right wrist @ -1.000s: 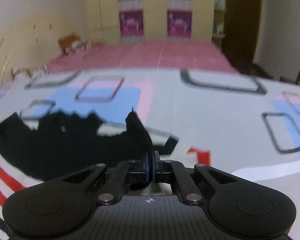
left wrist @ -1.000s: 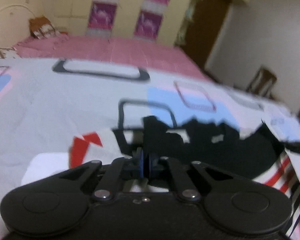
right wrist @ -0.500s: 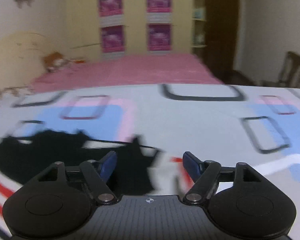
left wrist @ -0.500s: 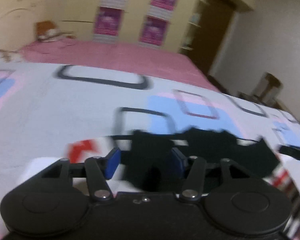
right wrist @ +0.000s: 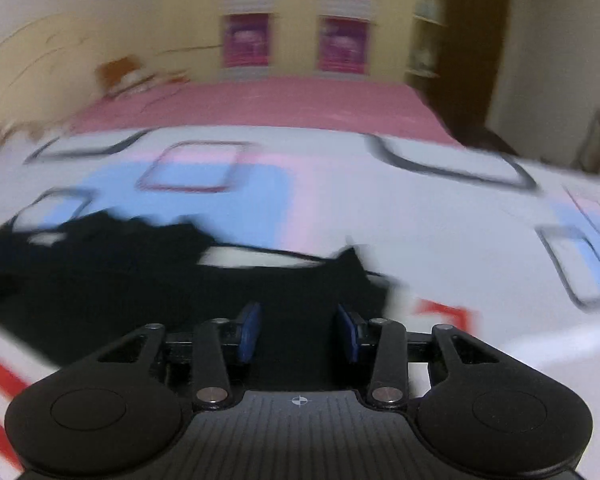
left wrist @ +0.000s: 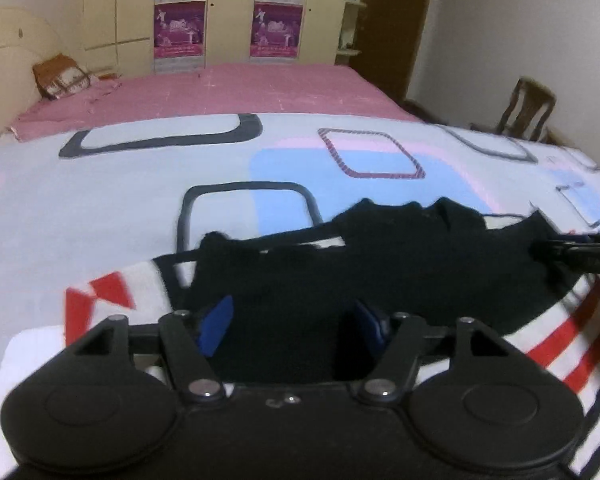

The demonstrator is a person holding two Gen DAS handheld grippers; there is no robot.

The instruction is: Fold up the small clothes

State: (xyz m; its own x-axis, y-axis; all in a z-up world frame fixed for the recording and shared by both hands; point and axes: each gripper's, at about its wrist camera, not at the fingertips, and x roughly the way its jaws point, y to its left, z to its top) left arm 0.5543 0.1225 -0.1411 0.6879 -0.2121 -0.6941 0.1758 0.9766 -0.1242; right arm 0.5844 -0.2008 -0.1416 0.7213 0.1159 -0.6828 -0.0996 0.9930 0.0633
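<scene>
The left gripper (left wrist: 294,326) has released: its jaws, pressed together a second ago, have just been opening and now stand spread, the black garment (left wrist: 380,272) lying loose between them on the bed (left wrist: 100,220). The right gripper (right wrist: 298,334) jaws, reopened likewise, have just been closing partway, still spread astride the garment's right edge. The fold is judged laid.

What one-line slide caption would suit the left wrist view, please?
Left gripper, jaws just opened, over the black garment lying on the patterned bedspread.
</scene>
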